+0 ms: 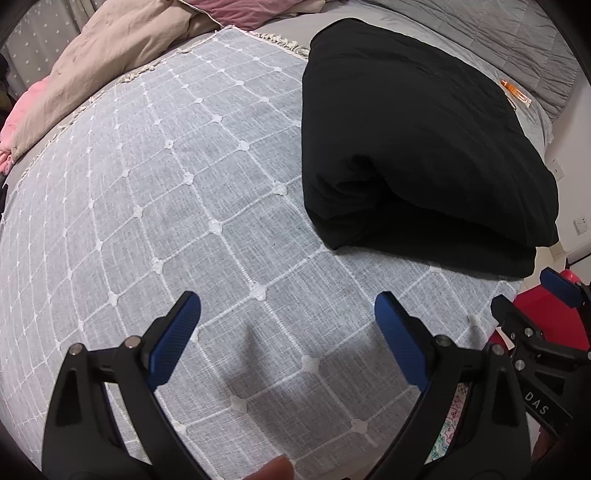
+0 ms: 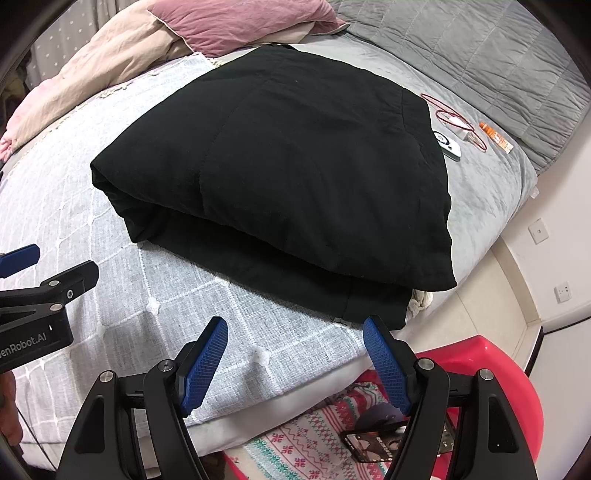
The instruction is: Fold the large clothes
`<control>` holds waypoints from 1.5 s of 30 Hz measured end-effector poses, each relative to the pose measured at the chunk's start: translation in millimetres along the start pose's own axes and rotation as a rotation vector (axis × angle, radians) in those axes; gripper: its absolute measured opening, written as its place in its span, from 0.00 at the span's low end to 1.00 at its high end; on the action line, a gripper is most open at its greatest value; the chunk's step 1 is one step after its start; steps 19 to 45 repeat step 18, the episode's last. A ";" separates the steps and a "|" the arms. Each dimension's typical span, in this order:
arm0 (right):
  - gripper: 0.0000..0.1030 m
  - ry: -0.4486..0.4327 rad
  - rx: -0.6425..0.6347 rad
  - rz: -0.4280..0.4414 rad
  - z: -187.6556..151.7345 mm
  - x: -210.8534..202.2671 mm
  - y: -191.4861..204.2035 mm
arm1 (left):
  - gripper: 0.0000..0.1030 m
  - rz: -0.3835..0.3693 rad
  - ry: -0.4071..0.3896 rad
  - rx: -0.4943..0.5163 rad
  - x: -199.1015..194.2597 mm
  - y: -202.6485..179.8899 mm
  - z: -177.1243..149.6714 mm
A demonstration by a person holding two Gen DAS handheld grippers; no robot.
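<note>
Spread across the bed, a grey throw (image 1: pixel 207 206) with a white grid and small white knots fills most of my left wrist view, its fringe showing at the far edge. On it, toward the right side of the bed, lies the black garment (image 2: pixel 280 177), folded into a thick, puffy rectangle with the layered edge facing me. Beyond it on the grey quilt (image 2: pixel 476 55) I see a looped red cable (image 2: pixel 452 116), a small white device (image 2: pixel 448 144) and an orange tube (image 2: pixel 496 137). Beige bedding (image 1: pixel 110 55) and a pink pillow (image 2: pixel 236 22) are heaped at the far end. My left hand-held gripper (image 1: pixel 288 332) hangs above the bare throw, jaws spread, nothing between them. My right hand-held gripper (image 2: pixel 295 352) is also spread and empty, near the garment's front edge. Below it sits a red plastic chair (image 2: pixel 491 354).
</note>
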State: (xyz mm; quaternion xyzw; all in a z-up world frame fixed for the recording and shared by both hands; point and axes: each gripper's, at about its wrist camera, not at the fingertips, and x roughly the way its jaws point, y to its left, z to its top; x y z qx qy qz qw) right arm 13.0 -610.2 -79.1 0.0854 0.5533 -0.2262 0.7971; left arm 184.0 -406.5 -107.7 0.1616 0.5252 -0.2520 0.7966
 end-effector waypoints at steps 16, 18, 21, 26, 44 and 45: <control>0.75 -0.001 0.007 -0.009 -0.8 -3.1 -0.7 | 0.92 -0.032 -0.004 0.013 -5.0 -5.0 -1.2; 0.75 -0.002 0.006 -0.008 0.1 -4.4 0.1 | 0.92 -0.031 -0.012 0.005 -7.8 -0.5 -2.4; 0.75 -0.002 0.006 -0.008 0.1 -4.4 0.1 | 0.92 -0.031 -0.012 0.005 -7.8 -0.5 -2.4; 0.75 -0.002 0.006 -0.008 0.1 -4.4 0.1 | 0.92 -0.031 -0.012 0.005 -7.8 -0.5 -2.4; 0.75 -0.002 0.006 -0.008 0.1 -4.4 0.1 | 0.92 -0.031 -0.012 0.005 -7.8 -0.5 -2.4; 0.75 -0.002 0.006 -0.008 0.1 -4.4 0.1 | 0.92 -0.031 -0.012 0.005 -7.8 -0.5 -2.4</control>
